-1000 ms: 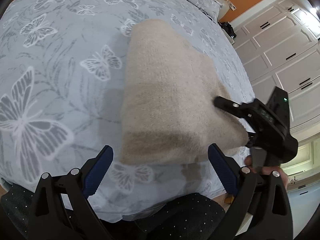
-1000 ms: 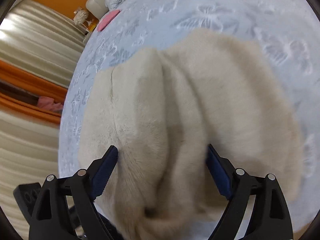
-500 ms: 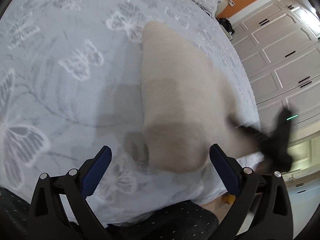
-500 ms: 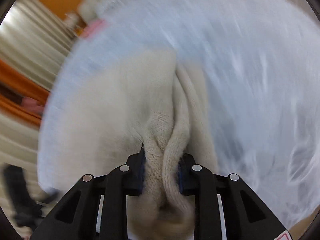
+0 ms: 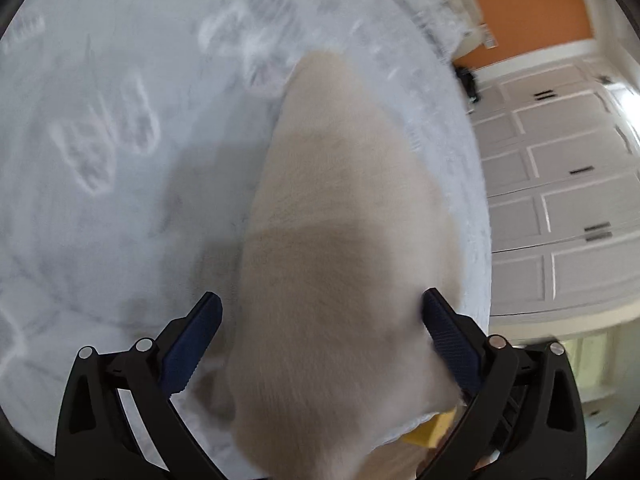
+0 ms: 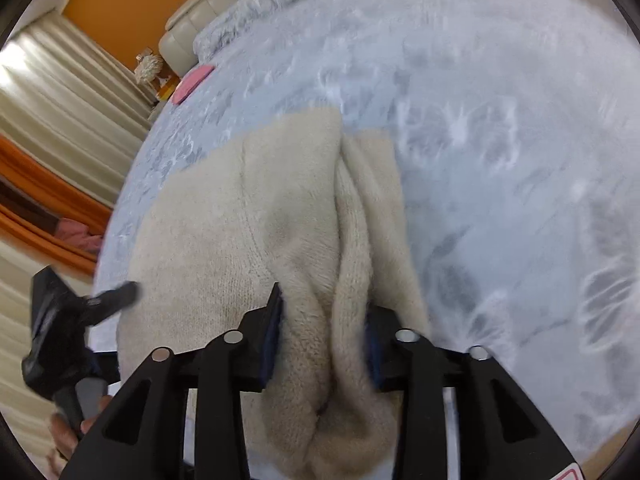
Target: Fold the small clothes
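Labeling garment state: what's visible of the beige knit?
The beige knit looks like soft, fuzzy wool, cream with no pattern. It lies bunched and partly folded on the butterfly-print bedspread. The right gripper is shut on a gathered ridge of it. The left gripper is open, its fingers straddling the near end.

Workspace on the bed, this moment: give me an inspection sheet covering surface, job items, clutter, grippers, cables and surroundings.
Surface: bed cover, pale blue with butterfly print, blurred.
Job's things: one cream knit garment, folded, bunched at the near edge.
Clutter: pink flat item at the bed's far side.
Grippers: right gripper shut on the knit's bunched edge; left gripper open, pads either side of the knit.
Cables: nothing seen.
Surroundings: orange wall, white panelled cupboards, cream curtains, headboard.
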The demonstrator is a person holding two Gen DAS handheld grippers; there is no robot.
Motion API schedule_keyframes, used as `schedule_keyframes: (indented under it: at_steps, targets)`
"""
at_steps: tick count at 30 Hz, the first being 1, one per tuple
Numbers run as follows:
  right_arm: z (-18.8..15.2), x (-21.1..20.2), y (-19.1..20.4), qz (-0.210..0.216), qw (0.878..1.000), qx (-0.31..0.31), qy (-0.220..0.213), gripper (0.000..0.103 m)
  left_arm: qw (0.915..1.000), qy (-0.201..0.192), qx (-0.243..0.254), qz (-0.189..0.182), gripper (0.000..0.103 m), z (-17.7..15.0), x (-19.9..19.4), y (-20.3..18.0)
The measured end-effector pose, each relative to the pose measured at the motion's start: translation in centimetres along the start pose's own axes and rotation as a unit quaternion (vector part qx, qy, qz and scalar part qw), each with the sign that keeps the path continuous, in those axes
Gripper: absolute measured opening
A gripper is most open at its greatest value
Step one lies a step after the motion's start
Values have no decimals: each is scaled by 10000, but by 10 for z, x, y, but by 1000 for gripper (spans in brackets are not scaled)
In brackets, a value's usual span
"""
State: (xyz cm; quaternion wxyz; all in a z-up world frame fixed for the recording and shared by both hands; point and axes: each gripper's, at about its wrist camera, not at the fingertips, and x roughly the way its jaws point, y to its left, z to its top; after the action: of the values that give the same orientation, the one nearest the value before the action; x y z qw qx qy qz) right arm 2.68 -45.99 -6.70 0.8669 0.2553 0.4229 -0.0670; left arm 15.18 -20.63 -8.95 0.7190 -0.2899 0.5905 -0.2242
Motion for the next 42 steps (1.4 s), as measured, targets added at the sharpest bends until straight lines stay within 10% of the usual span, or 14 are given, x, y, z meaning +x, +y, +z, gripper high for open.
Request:
schedule_keyframes:
  at_steps: [2,5,9,12,18,22,24,27,42]
  targets:
    - [3,-2,2,-435,9985,-233,-215,89,9995,164,-243,-90,98,3,14,7]
    - [2,39,-20,-121,9978,139,643,88,9985,141,-477,-246,98,4,20,15]
    - [5,42,-30,985,9854,1176,744,41,9989,217,-131,-388,56,9,16,6]
    - [18,8,5,1437,9853,819,426,35,9986,100,72,-506,47,18,-11,-4]
    - [1,-14,64,1827,9825,252,274,37,9948,-644,591,-520,51,21,-113,-5]
    - [-50,57,69,883,9877,74,1291,47,9896,-800,979,692,71,2,-109,35]
    - [-52,40,73,987,9899,236,989,54,9785,-680,1096,1607,71,-10,-89,60]
    - [-45,5,93,701,9959,-167,552,57,9813,-1176,918,1219,76,-24,-114,65]
    - [-77,-13,119,130,9989,-273,344,64,9533,-1373,1680,2103,76,-47,-146,60]
